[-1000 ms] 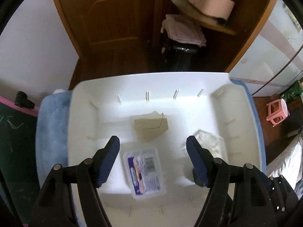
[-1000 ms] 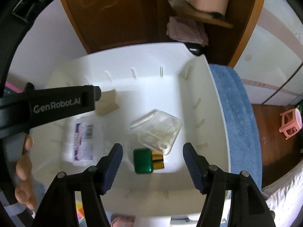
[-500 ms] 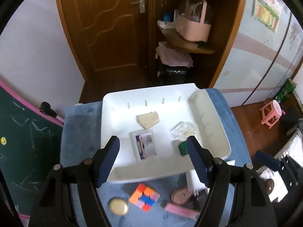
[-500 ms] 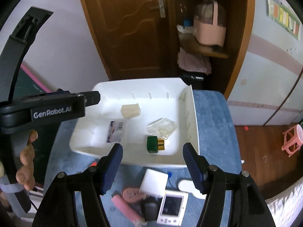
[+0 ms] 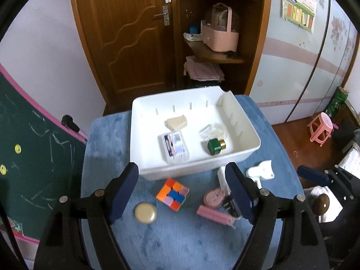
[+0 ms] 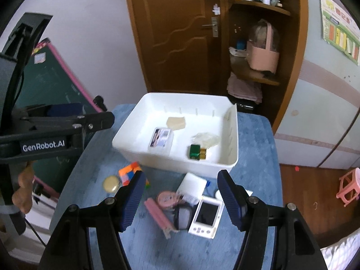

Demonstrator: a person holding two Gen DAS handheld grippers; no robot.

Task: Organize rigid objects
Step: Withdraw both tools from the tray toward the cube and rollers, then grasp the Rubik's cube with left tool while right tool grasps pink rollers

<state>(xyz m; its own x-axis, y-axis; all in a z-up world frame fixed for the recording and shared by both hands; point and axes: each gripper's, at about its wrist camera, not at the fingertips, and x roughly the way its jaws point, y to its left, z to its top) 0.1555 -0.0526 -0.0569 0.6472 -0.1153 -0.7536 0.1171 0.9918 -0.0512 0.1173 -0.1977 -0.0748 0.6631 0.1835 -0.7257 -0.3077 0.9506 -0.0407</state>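
Blue cloth (image 5: 180, 243) covers the table, and a white bin (image 5: 193, 168) is set on its far half. Inside the bin four things are seen: a tan block (image 5: 176, 122) near the far wall, a clear labelled box (image 5: 175, 148) in front of it, a crumpled clear wrapper (image 5: 212, 130) to the right, and a green bottle with a gold cap (image 5: 215, 146) lying on its side just in front of the wrapper.

On the cloth in front of the bin, a coloured puzzle cube (image 5: 172, 194) is placed near the bin wall, with a round tan tin (image 5: 145, 212) to its left. Further right a round pink case (image 5: 213, 198), a pink comb (image 5: 216, 216), a small dark pouch (image 6: 182, 216), a white card (image 6: 191, 187) and a white handheld device (image 6: 205, 217) are clustered close together. A white plug-like piece (image 5: 262, 172) lies beyond them on the right.

The left gripper (image 5: 181, 192) is held above the cloth with its jaws spread wide and nothing between them; the cube and pink case are framed in the gap. The right gripper (image 6: 181, 199) is likewise spread wide and empty, above the cluster.
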